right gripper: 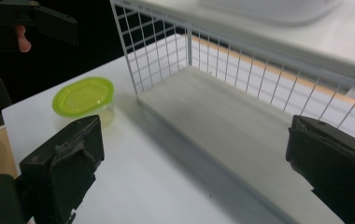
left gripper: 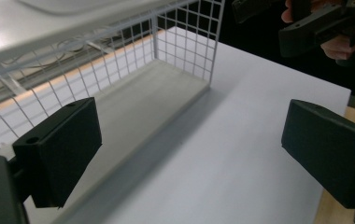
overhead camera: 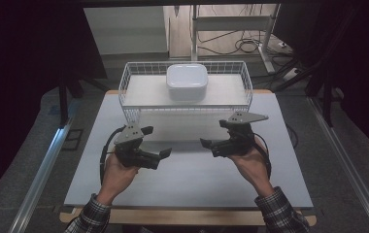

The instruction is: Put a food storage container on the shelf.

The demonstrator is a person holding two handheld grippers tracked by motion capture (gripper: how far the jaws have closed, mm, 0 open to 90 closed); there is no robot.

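White coated wire rack (overhead camera: 185,92), glossy white plastic box (overhead camera: 187,81), translucent green plastic lid (right gripper: 83,95), matt white surface (overhead camera: 192,170), matt black claw pads (left gripper: 59,149).

My left gripper (overhead camera: 156,141) and right gripper (overhead camera: 212,133) face each other, fingers (left gripper: 59,149) spread wide with nothing between, both forearms angled inward.

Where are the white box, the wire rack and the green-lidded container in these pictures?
white box (overhead camera: 187,81): high view, middle of its lid.
wire rack (overhead camera: 133,114): high view, mesh at its front left corner.
green-lidded container (right gripper: 83,96): right gripper view, centre of the green lid.
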